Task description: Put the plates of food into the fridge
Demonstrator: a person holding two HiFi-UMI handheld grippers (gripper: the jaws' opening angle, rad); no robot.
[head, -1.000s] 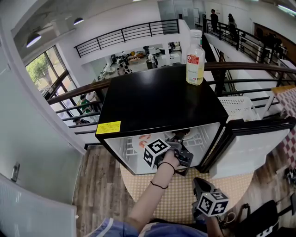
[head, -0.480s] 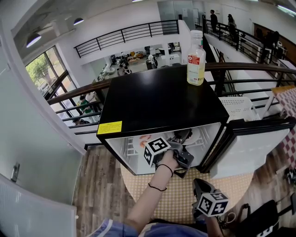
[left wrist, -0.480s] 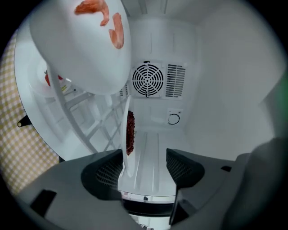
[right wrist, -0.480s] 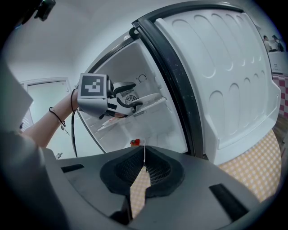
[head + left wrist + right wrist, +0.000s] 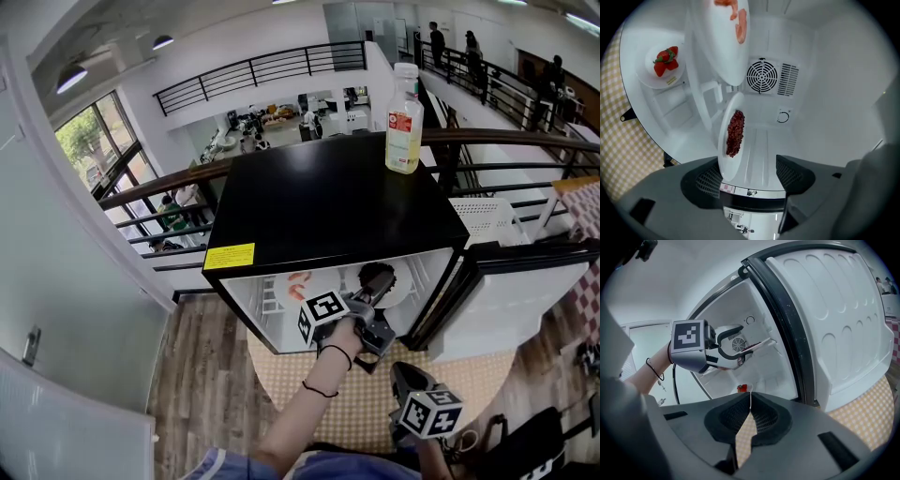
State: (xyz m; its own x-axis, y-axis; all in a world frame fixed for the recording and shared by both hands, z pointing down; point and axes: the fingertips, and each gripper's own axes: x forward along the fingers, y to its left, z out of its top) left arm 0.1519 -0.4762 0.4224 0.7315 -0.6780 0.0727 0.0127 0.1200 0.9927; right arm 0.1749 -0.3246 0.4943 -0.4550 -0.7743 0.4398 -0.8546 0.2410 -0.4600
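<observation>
Inside the open white fridge (image 5: 820,93), a white plate of dark red food (image 5: 733,136) rests on the shelf. Its near rim lies between the jaws of my left gripper (image 5: 749,177), close to the left pad (image 5: 705,180). Those jaws have just been opening and now stand wide, not pressing on the plate. Two more plates sit inside, one with strawberries (image 5: 665,63) and one with pink food (image 5: 729,28). From the head view, my left gripper (image 5: 373,302) is at the fridge mouth. My right gripper (image 5: 749,417) hangs lower in front, shut with nothing in it.
The fridge has a black top (image 5: 328,202) with a bottle of yellow liquid (image 5: 404,105) near its back right corner. The door (image 5: 525,281) stands open to the right. A checked mat (image 5: 356,403) lies on the wood floor in front.
My left gripper's jaws have opened off the plate of dark food and drawn back a little toward the fridge front. The plate stays on the shelf. The right gripper has not moved.
</observation>
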